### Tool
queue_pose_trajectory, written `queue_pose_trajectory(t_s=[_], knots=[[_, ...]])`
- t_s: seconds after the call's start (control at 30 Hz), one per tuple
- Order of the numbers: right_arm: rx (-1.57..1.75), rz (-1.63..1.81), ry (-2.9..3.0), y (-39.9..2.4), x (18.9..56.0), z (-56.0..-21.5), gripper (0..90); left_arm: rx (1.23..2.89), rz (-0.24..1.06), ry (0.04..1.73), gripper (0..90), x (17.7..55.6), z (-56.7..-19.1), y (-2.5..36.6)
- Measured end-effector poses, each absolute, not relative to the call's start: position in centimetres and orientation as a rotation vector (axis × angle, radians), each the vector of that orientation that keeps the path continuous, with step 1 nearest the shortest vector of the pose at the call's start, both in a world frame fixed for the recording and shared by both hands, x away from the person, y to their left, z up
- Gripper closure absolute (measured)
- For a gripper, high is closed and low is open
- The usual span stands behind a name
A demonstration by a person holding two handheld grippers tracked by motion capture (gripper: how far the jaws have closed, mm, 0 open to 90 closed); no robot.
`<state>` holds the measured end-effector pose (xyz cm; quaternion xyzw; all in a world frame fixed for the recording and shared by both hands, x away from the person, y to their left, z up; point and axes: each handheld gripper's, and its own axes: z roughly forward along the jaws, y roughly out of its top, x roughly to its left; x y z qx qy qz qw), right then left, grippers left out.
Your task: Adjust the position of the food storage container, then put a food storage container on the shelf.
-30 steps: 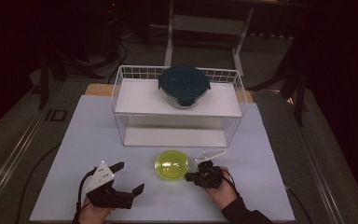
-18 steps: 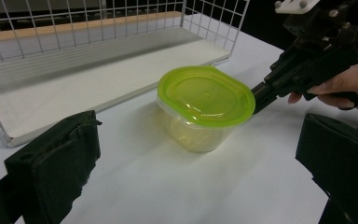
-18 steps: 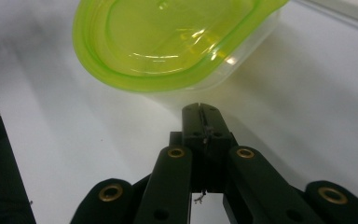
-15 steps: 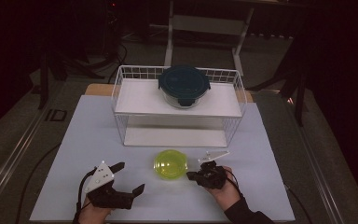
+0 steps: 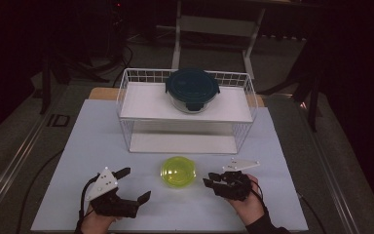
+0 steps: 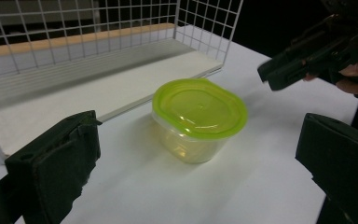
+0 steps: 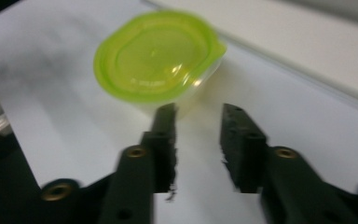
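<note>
Smooth white table (image 5: 126, 204), round translucent yellow-green lidded tub (image 5: 178, 172), wire rack (image 5: 126, 92)

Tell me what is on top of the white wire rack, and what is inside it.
A glass container with a dark teal lid stands on the wire rack top shelf. Its lid covers the inside, so any contents cannot be seen.

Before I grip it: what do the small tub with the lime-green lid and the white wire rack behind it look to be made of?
Small tub with the lime-green lid: apparently thin plastic, its glossy translucent lid catching highlights, its clear body showing the table through it. White wire rack: likely coated metal wire, a thin uniform grid; its flat white shelves look matte, material unclear.
</note>
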<state>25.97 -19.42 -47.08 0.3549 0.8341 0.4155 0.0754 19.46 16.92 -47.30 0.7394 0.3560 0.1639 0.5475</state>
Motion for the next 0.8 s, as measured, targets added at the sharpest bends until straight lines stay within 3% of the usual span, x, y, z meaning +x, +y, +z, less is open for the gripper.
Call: queue_pose_trajectory(t_s=[0.2,0.37,0.8], knots=[[1.085,1.336,2.416,-20.0,25.8,-45.4,37.3,1.753,0.294,0.848,0.0,20.6,-45.5,16.8],[1.114,1.432,2.378,-20.4,26.1,-44.5,19.1,1.767,0.290,0.838,0.0,21.6,-44.3,16.5],[1.226,1.481,2.384,-20.0,27.9,-43.9,18.4,1.806,0.154,0.886,0.0,24.4,-43.7,15.3]])
